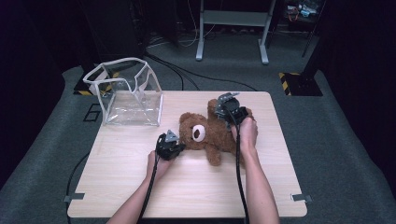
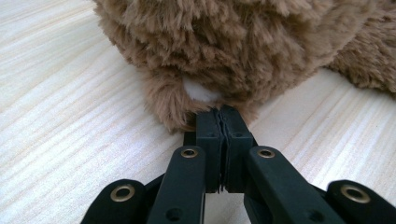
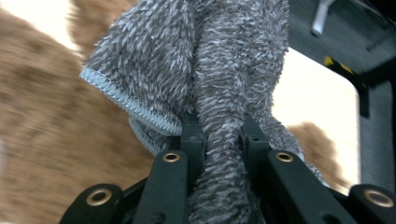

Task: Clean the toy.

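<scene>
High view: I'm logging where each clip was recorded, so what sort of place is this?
Probably a lab or studio recording bay: a pale wooden table on grey carpet, dark curtains around it, metal stand legs and black cables behind.

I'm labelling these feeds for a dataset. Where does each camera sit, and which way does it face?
High view: above the person's side, facing forward and down on the table; both forearms enter from below.
Left gripper view: on the left gripper, low over the table, facing the bear; its jaws are together at the fur.
Right gripper view: on the right gripper, facing a grey cloth between its jaws.
Shared: the bear appears in all three.
</scene>
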A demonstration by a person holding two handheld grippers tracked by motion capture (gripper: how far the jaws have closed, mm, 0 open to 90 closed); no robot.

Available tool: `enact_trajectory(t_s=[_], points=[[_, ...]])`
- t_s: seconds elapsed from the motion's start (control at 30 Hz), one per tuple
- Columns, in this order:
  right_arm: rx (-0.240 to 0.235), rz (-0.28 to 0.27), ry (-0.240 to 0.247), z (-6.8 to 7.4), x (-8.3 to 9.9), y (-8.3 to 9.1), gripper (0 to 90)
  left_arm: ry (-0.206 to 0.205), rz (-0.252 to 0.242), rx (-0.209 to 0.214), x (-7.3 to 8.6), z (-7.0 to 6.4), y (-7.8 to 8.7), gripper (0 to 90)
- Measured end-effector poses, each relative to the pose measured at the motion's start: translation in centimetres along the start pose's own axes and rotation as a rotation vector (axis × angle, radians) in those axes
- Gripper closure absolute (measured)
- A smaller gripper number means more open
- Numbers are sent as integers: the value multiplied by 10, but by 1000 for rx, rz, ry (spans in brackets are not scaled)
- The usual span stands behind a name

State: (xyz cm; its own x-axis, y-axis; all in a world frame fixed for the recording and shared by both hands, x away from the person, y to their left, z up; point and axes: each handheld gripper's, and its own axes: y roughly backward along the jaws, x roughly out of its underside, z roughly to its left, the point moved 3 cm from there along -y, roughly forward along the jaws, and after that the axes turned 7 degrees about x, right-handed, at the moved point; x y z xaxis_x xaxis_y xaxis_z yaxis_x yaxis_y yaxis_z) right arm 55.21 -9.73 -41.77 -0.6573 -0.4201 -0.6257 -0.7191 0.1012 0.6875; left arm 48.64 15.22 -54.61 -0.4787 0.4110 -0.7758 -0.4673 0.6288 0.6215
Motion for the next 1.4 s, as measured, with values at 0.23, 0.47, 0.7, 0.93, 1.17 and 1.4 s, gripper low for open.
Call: enact_trajectory(t_s=[0.23,0.47,0.7,0.93,1.17,1.4], points=[[51,74,-66,-40,17,-5,765,4,4,-5,0,1,0,858],[-105,-91,-226,-46,10,17,762,-1,-3,2,0,0,0,817],[-194,-65,-108,-4,0,13,760,-2,0,-1,0,0,0,851],[-32,15,-94,-23,15,0,761,3,0,3,0,0,0,880],[36,86,-179,-65,37,-8,760,3,2,1,0,0,0,880],[47,-1,-218,-81,37,15,759,0,-3,-1,0,0,0,879]])
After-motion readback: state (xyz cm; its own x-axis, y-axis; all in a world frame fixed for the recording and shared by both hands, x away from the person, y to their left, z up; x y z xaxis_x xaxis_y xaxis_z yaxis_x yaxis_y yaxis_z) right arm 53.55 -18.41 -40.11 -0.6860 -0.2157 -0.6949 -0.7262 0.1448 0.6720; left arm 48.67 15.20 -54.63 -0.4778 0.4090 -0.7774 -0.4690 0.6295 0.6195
